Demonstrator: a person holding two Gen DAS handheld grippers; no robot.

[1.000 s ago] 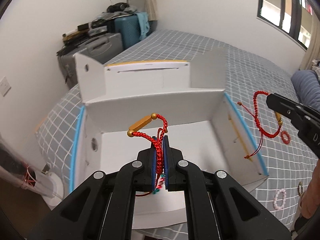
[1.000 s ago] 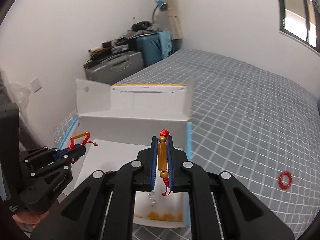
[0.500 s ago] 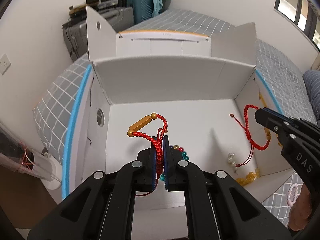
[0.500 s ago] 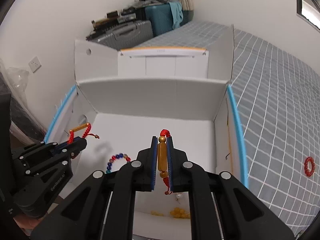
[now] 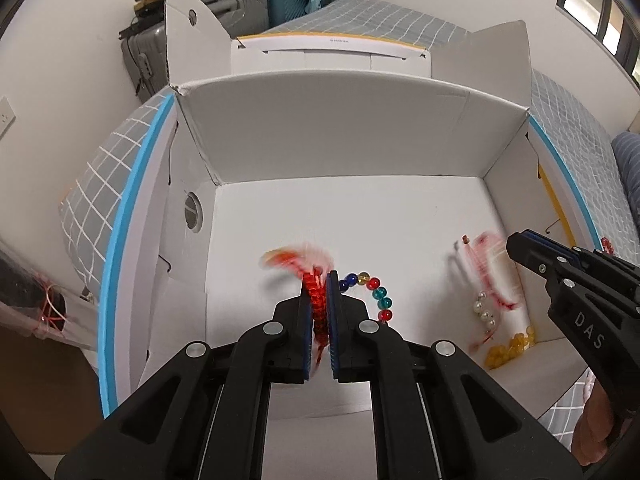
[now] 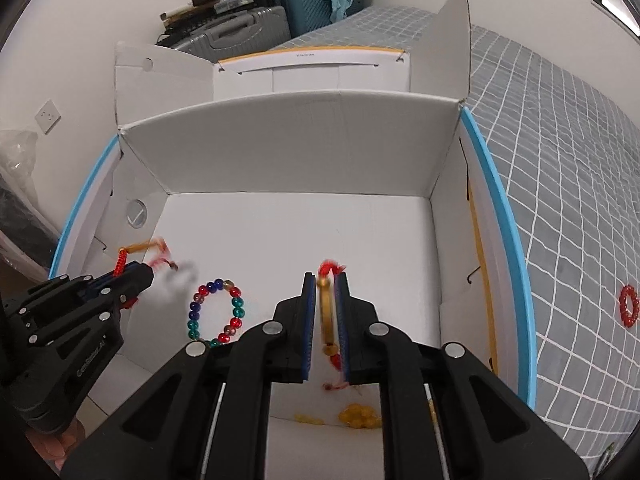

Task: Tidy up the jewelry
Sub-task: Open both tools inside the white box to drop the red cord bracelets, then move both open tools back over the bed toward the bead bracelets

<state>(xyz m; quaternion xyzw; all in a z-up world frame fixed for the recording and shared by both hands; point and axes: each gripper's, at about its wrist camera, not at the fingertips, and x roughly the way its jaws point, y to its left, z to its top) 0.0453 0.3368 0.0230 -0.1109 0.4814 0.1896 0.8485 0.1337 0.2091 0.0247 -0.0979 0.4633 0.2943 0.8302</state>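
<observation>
Here, the moment is set out line by line.
Left tool (image 5: 320,280): nearly closed, a red cord bracelet (image 5: 316,304) is pinched between its pads; the free end with the gold tube is blurred.
Right tool (image 6: 326,280): nearly closed on a second red cord bracelet (image 6: 328,316), whose gold tube bead is gripped lengthwise, its long axis along the fingers.
Key relation: both bracelets are held inside the white cardboard box (image 6: 296,148), just above its floor; the drop spots are judged to lie straight below each tool, the left one nearer the left wall, the right one nearer the right wall.
Already in box: a multicoloured bead bracelet (image 6: 216,312) is seen between the tools, pearl beads (image 5: 482,310) and yellow beads (image 5: 508,350) by the right corner.
Left outside: a red bead ring (image 6: 628,306) is seen on the checked bed (image 6: 560,200).
Room: suitcases (image 6: 248,26) are stacked against the white wall.
</observation>
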